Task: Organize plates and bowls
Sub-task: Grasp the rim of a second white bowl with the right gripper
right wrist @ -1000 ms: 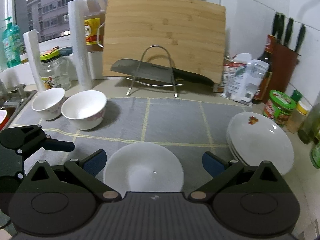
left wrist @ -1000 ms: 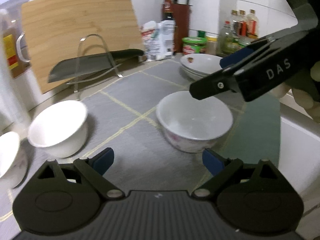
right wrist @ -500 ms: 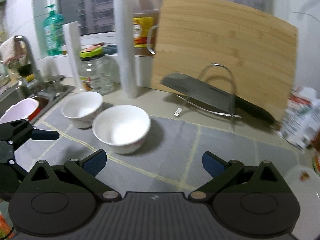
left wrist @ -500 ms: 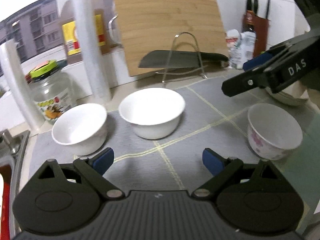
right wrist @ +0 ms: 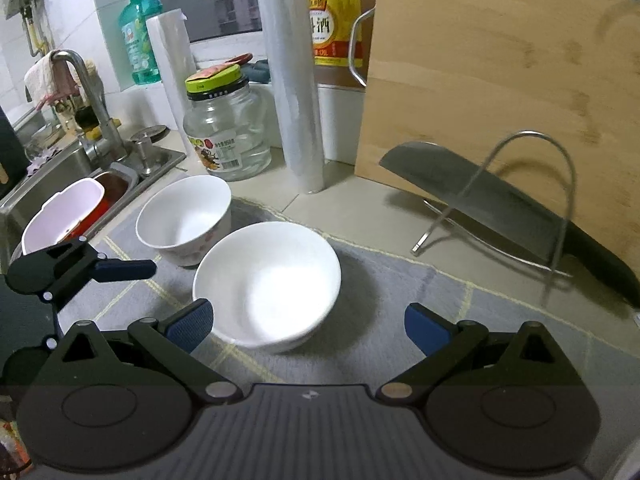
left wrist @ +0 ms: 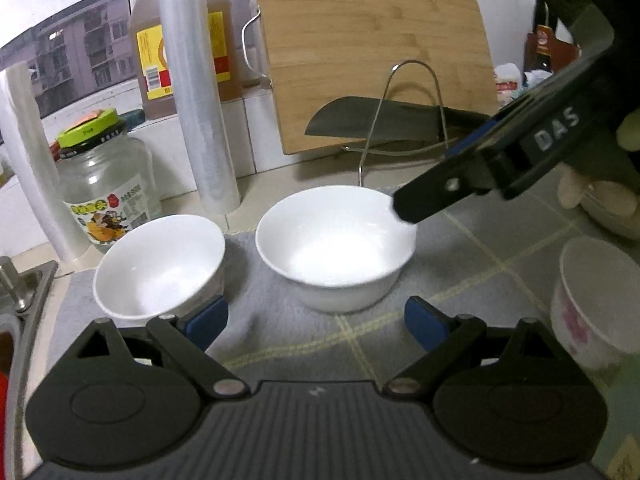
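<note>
A wide white bowl (left wrist: 336,240) (right wrist: 272,284) stands on the grey mat (left wrist: 480,264). To its left is a smaller white bowl (left wrist: 160,268) (right wrist: 184,220). A floral bowl (left wrist: 596,300) sits at the right edge of the left wrist view, and stacked plates (left wrist: 612,216) show behind a hand. My left gripper (left wrist: 316,322) is open and empty, just short of the two white bowls. My right gripper (right wrist: 308,326) is open and empty over the wide bowl's near rim. One of its fingers (left wrist: 440,190) reaches over that bowl's right rim.
A bamboo cutting board (left wrist: 372,52) leans on the wall with a cleaver (right wrist: 500,208) on a wire rack before it. A green-lidded jar (right wrist: 226,132), a film roll (left wrist: 196,92) and an oil bottle (right wrist: 336,28) line the back. The sink (right wrist: 60,176) is at the left.
Both views have swung left along the counter. The floral bowl went from in front of my left gripper to the right edge. My right gripper moved from that bowl to the wide white bowl. Both stayed open.
</note>
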Motion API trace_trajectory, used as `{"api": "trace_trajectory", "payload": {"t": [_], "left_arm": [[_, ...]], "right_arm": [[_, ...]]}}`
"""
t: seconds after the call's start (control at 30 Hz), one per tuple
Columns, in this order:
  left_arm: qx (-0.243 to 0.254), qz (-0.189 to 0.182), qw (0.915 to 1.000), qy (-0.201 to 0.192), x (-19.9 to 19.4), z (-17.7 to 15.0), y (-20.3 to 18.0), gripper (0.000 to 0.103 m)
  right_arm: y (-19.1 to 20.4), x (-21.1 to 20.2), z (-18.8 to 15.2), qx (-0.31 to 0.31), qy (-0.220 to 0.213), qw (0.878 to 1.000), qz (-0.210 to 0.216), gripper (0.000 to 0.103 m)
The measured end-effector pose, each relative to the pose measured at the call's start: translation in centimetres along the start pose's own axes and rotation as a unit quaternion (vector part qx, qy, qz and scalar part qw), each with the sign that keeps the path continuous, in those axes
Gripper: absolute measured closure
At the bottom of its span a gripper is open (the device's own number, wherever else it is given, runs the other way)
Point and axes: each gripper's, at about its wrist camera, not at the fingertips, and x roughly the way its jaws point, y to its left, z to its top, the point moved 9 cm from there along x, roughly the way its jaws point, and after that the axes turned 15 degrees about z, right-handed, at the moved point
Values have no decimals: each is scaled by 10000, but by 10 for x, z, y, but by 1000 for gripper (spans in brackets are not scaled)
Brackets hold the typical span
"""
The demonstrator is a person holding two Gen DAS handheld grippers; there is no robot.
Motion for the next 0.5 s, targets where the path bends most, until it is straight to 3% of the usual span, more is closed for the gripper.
{"api": "trace_trajectory", "payload": {"t": [0.27,0.5], "left_arm": [[-27,0,9999,107,20,4,-12,10],[50,-36,10000,52,26,9,-16,13]], "right_arm": [[-12,33,16,-95,217,9992,308,2],[-15,51,20,-174,416,9977,509,19]]}}
